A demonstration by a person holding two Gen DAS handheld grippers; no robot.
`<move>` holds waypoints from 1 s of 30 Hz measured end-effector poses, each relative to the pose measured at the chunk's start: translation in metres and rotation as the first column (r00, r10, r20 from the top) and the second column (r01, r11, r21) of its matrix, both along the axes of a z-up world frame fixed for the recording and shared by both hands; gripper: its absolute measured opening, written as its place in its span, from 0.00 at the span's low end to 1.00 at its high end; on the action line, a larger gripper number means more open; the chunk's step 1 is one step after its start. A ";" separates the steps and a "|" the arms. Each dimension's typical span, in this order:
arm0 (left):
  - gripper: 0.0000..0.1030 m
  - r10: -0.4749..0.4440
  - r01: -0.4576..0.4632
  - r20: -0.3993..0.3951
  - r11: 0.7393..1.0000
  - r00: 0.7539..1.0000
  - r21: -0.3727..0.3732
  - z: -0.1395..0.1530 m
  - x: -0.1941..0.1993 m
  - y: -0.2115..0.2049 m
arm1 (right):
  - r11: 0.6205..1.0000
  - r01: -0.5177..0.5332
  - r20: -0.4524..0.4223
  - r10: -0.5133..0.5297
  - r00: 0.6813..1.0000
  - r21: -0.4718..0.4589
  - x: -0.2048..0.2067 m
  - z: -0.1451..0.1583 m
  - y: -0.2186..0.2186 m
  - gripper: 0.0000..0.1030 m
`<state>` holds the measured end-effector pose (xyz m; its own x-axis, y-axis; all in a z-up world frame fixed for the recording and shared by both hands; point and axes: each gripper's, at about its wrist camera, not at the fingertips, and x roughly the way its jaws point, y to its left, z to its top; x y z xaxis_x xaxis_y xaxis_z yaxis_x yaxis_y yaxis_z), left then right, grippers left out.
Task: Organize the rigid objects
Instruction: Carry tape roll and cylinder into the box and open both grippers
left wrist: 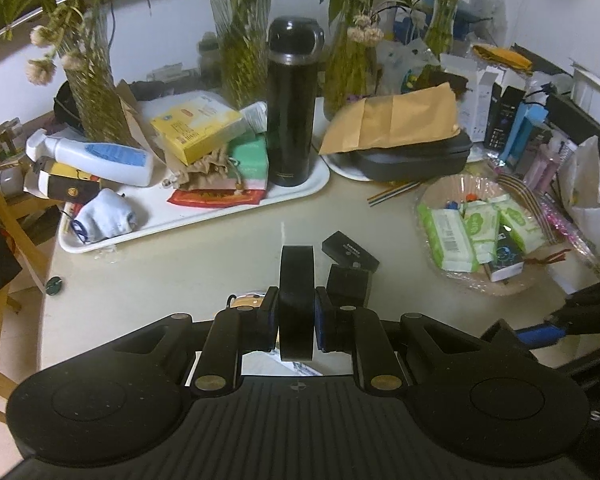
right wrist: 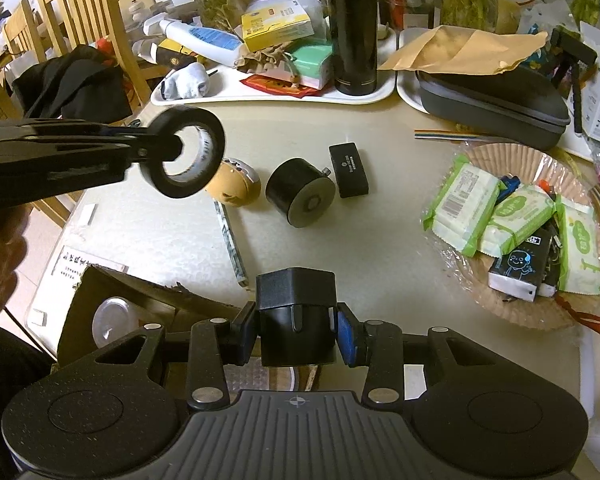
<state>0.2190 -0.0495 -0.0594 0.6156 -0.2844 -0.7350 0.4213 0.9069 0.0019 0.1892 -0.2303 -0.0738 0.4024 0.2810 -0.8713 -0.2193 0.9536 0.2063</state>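
The left gripper has its jaws pinched narrow on a black tape roll, gripped across its width so the ring stands on edge; in the right wrist view the same tape roll hangs in the air above the table, near its left edge, clear of the surface. The right gripper holds a black boxy object between its jaws – square-topped, rounded lower down – over the near edge of the table.

On the table's middle lie three loose things: a black cylinder tipped on its side with its grey end face toward the camera, a small flat black case just beside it toward the far side, and a tan rounded object to the cylinder's left. At the right edge a paper-lined basket carries green-and-white tissue packs. Along the far edge a white tray bears a tall black flask, upright, a yellow box and a white bottle lying down – beside it, a dark zip case under a brown envelope. A wooden chair stands at the far left corner
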 end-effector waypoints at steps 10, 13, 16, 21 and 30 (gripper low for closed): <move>0.17 -0.009 0.009 0.006 1.000 1.000 -0.017 0.018 -0.030 0.014 | 1.000 -0.018 0.013 0.018 1.000 -0.002 -0.005 0.006 0.008 0.42; 0.17 -0.009 0.009 -0.001 1.000 1.000 -0.029 0.022 -0.039 0.020 | 1.000 -0.023 0.015 0.023 1.000 0.000 -0.007 0.007 0.010 0.42; 0.17 -0.012 0.012 -0.001 0.999 1.000 -0.029 0.027 -0.049 0.026 | 1.000 -0.025 0.014 0.025 1.000 -0.003 -0.008 0.006 0.012 0.42; 0.17 -0.014 0.014 -0.011 0.999 1.000 -0.051 0.032 -0.066 0.037 | 1.000 -0.027 0.016 0.027 0.999 0.004 -0.011 0.008 0.014 0.42; 0.17 -0.062 0.057 -0.052 0.995 0.997 -0.082 0.030 -0.098 0.041 | 0.999 -0.040 0.011 0.040 0.999 0.007 -0.018 0.008 0.020 0.42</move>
